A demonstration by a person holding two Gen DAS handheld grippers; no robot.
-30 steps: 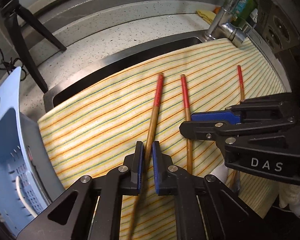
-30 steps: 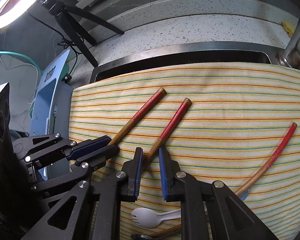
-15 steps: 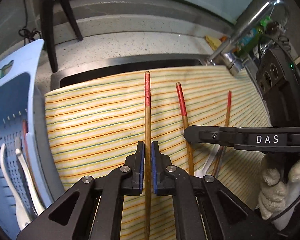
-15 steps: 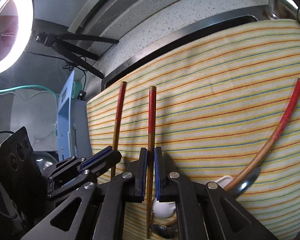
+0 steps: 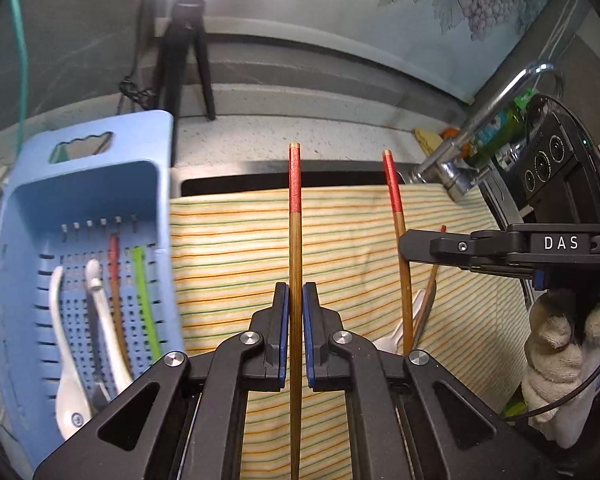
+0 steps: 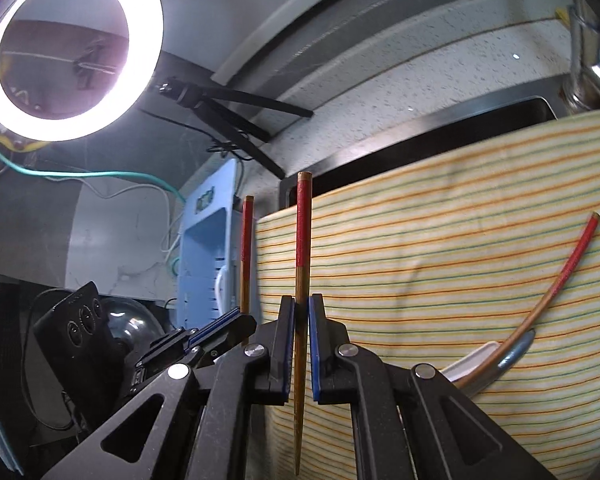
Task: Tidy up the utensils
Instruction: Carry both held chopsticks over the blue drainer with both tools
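Two red-tipped chopsticks (image 5: 295, 264) (image 6: 302, 264) held upright; a third (image 6: 560, 280) (curved-looking) lies on striped cloth.

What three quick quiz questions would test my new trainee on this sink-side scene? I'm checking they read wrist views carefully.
1. True or false: each gripper is shut on a chopstick.
2. Which chopstick lies on the striped cloth? A) straight B) curved
3. What colour is the basket holding utensils?

Key:
1. True: left gripper clamps the left chopstick; right gripper clamps the right chopstick.
2. B, the curved chopstick.
3. Blue.
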